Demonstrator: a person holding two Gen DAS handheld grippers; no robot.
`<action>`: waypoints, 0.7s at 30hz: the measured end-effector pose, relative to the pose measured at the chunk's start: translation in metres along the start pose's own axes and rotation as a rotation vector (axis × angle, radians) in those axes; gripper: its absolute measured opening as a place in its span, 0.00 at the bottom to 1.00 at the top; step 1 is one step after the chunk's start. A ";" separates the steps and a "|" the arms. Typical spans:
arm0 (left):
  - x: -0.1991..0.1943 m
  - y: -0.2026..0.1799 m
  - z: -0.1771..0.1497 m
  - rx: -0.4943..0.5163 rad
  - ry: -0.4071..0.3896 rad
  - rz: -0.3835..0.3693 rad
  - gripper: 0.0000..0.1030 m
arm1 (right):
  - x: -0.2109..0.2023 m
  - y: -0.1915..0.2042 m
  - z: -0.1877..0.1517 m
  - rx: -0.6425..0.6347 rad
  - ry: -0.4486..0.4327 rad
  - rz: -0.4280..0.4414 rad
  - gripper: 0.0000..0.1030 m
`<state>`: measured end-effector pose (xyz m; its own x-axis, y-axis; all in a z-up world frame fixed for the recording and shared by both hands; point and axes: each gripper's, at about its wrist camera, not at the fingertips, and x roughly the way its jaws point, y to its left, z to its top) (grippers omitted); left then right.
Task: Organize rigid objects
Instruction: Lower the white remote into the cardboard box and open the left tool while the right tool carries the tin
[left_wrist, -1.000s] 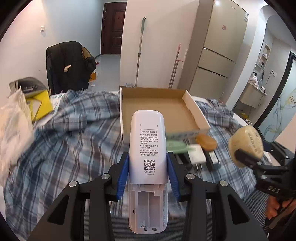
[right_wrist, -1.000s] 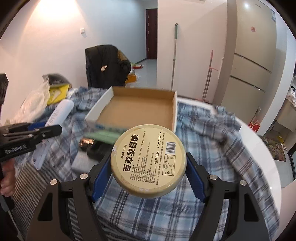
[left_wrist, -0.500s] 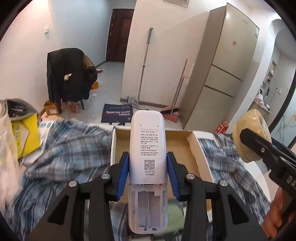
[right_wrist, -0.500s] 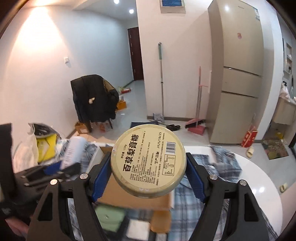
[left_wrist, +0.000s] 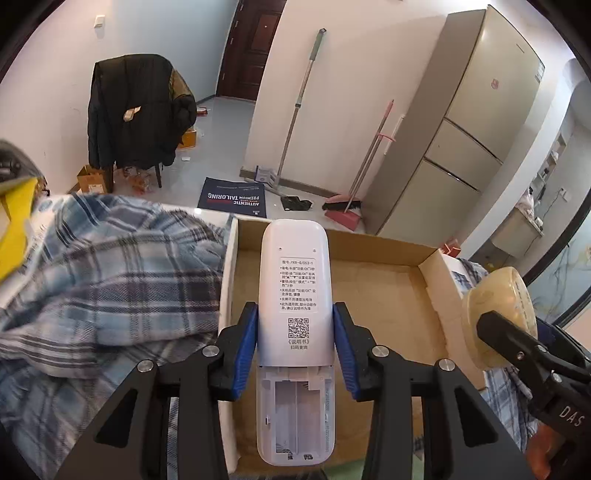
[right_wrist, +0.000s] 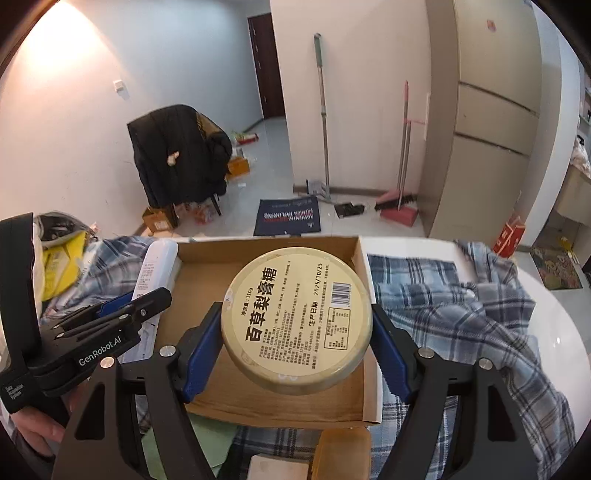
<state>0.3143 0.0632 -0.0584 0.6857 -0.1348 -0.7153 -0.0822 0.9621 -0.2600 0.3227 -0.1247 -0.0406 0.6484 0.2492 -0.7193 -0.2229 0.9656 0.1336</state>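
Left wrist view, items as they stand:

- left gripper (left_wrist: 295, 345): blue pads closed on the sides of a white remote control (left_wrist: 294, 295); remote lies back-up, printed label and QR code showing, battery cover off and the bay bare; its far end reaches over the near part of the cardboard box (left_wrist: 388, 291)
- cardboard box: shallow, open-topped, white outside and brown inside, sitting on a blue plaid cloth (left_wrist: 110, 266) that covers the table
- right gripper, seen at the right edge, carrying a round cream tin (left_wrist: 496, 317) beside the box's right wall
- background: chair draped with a black jacket (left_wrist: 136, 114), mop (left_wrist: 299, 107) leaning on the wall, pink broom and dustpan (left_wrist: 345, 210), tall beige refrigerator (left_wrist: 469, 122), dark floor mat (left_wrist: 232, 197)

Right wrist view:

- right gripper (right_wrist: 297, 325): blue pads clamped on the rim of the round cream tin (right_wrist: 297, 321), its labelled face with Chinese print and barcode turned to the camera; tin held above the box (right_wrist: 266, 391) interior, clear of the floor of it
- left gripper (right_wrist: 122, 314) at the left, a hand (right_wrist: 33, 432) beneath it, the remote (right_wrist: 153, 271) along the box's left wall
- near edge, just outside the box: an amber block (right_wrist: 343, 450), a pale green flat piece (right_wrist: 199, 443), a white item (right_wrist: 277, 467) partly cut off
- white tabletop (right_wrist: 554, 295) bare to the right of the cloth
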 end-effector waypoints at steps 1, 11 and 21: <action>0.005 -0.001 -0.004 0.000 -0.001 0.031 0.41 | 0.003 -0.003 -0.002 0.006 0.009 -0.003 0.72; 0.021 -0.012 -0.017 0.066 0.042 0.057 0.41 | 0.015 -0.013 -0.009 0.015 0.038 -0.029 0.72; -0.029 -0.023 -0.022 0.125 -0.222 0.070 0.78 | 0.005 -0.008 -0.007 -0.013 -0.012 -0.033 0.72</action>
<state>0.2801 0.0398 -0.0461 0.8243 -0.0249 -0.5656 -0.0547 0.9909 -0.1233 0.3227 -0.1313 -0.0505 0.6646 0.2182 -0.7146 -0.2106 0.9723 0.1010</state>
